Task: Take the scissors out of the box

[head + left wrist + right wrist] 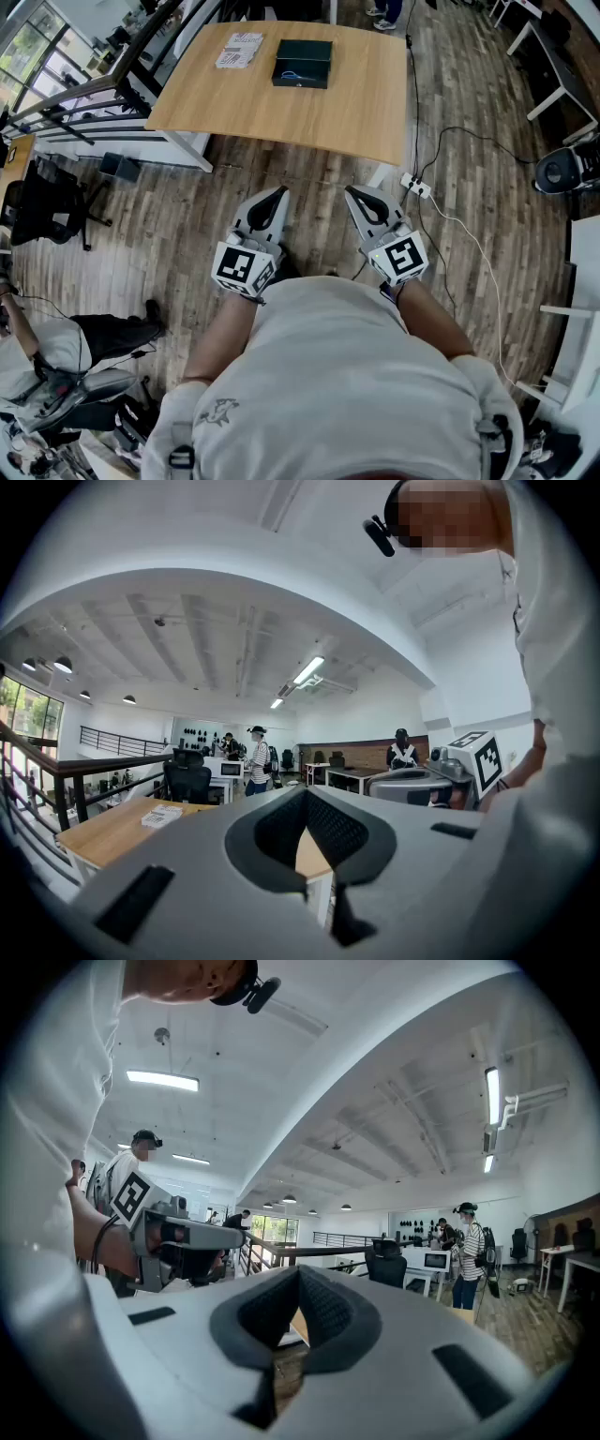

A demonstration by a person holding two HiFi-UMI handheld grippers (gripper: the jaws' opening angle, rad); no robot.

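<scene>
A dark box (302, 64) stands open on the wooden table (281, 108) at the far side of the head view. Something small and blue, apparently the scissors' handles (292, 76), lies inside it. My left gripper (279, 192) and right gripper (351, 190) are held level side by side close to the person's body, over the floor and well short of the table. Both are shut with nothing between their jaws. The left gripper view shows the left gripper (306, 791) with its tips meeting, and part of the table (122, 829) beyond. The right gripper (298, 1269) looks the same in its own view.
A printed booklet (240, 51) lies left of the box. A power strip (413, 185) and cable lie on the plank floor by the table's near right corner. A black chair (47, 206) and a seated person (84, 342) are on the left, white desks on the right.
</scene>
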